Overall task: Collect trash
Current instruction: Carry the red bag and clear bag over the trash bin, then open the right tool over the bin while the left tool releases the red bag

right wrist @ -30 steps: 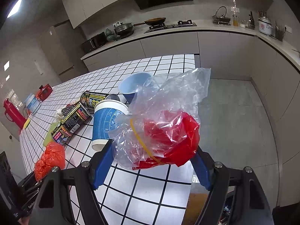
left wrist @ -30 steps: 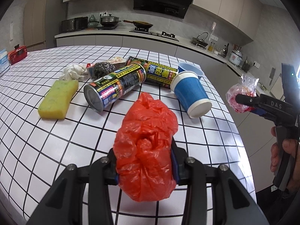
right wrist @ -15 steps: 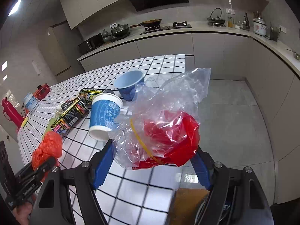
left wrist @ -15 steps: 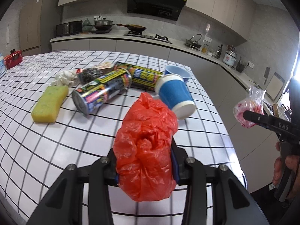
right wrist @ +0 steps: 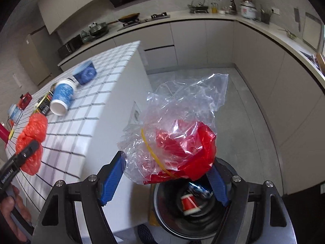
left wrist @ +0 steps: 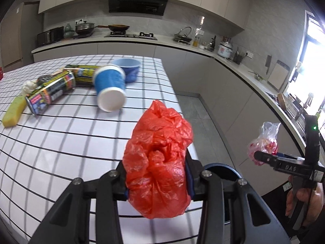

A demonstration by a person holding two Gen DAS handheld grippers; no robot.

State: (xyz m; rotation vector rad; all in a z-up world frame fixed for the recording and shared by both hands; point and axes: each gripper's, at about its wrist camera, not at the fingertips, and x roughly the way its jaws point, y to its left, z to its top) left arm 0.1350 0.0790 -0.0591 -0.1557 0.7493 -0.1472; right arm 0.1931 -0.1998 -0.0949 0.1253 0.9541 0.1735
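My left gripper [left wrist: 157, 183] is shut on a crumpled orange-red plastic bag [left wrist: 158, 158], held above the right edge of the tiled table [left wrist: 61, 142]. My right gripper [right wrist: 165, 174] is shut on a clear plastic bag with red scraps [right wrist: 178, 140], tied with a yellow band. It hangs just over the open black trash bin [right wrist: 157, 201] on the floor beside the table. A red cup [right wrist: 189, 203] and a can lie inside the bin. In the left wrist view the bin's rim [left wrist: 221, 165] shows behind my right finger, and the right gripper [left wrist: 262, 158] is further right.
On the table lie a blue paper cup [left wrist: 109, 89] on its side, a blue bowl [left wrist: 128, 69], two printed cans [left wrist: 50, 91], a yellow sponge [left wrist: 14, 111], a white tissue wad [left wrist: 28, 86] and a steel scourer [left wrist: 43, 79]. Grey floor and kitchen counters lie beyond.
Both grippers have swung right, away from the table's middle, each keeping its bag. The table's right edge, the floor and the trash bin have come into view below them.
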